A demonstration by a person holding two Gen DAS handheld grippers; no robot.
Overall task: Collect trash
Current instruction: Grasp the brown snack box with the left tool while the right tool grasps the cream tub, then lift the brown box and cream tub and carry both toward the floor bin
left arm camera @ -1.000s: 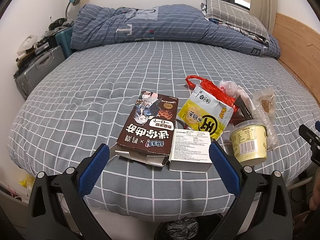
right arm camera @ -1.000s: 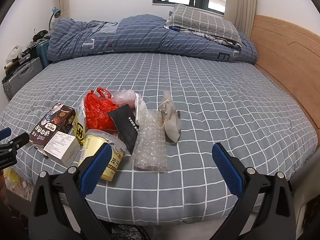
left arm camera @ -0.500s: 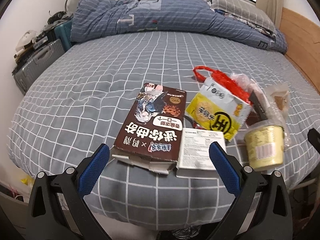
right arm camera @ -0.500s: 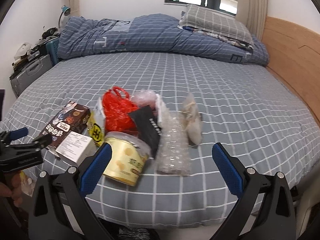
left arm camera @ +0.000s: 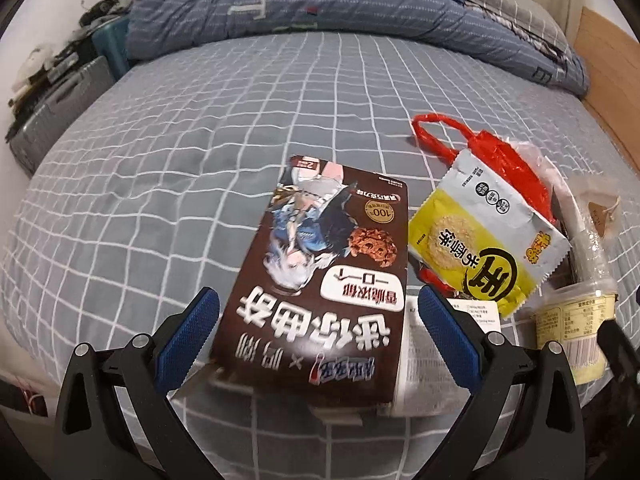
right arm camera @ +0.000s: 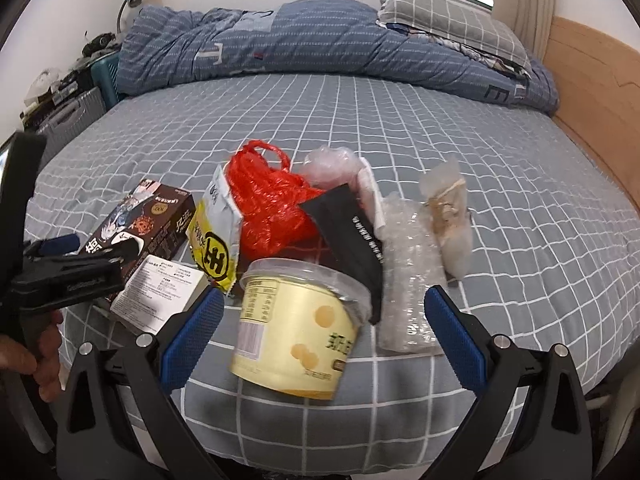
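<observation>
A: Both grippers have closed in on the litter since a second ago. The left gripper point(left arm camera: 318, 316) used to look at the whole pile from off the bed's edge; now the brown cookie box point(left arm camera: 328, 280) fills the gap between its blue pads. The right gripper point(right arm camera: 322, 322) has likewise come forward until the yellow tub point(right arm camera: 300, 328) sits between its fingers

B: Are either of them gripping yet?

A: No. Both pairs of jaws stand wide apart, clamped on nothing. The box lies flat on the grey checked bed point(left arm camera: 160, 184), partly over a white carton point(left arm camera: 448, 344), and its long axis runs away from the left gripper, almost in line with the fingers. So the jaws already straddle its short width

B: And the tub?

A: Tipped on its side near the bed's front edge, lid end pointing away and to the right, directly ahead of the right gripper. Behind it are the yellow snack packet point(right arm camera: 216, 240), a red plastic bag point(right arm camera: 272, 204), a black sleeve point(right arm camera: 352, 236) and bubble wrap point(right arm camera: 412, 276)

B: Which goes first, do you think?

A: Each hand is nearest its own item, left to the box and right to the tub. I would judge the box readier, since the pads only need to close across it, though I cannot tell whether they are low enough to catch its sides
</observation>
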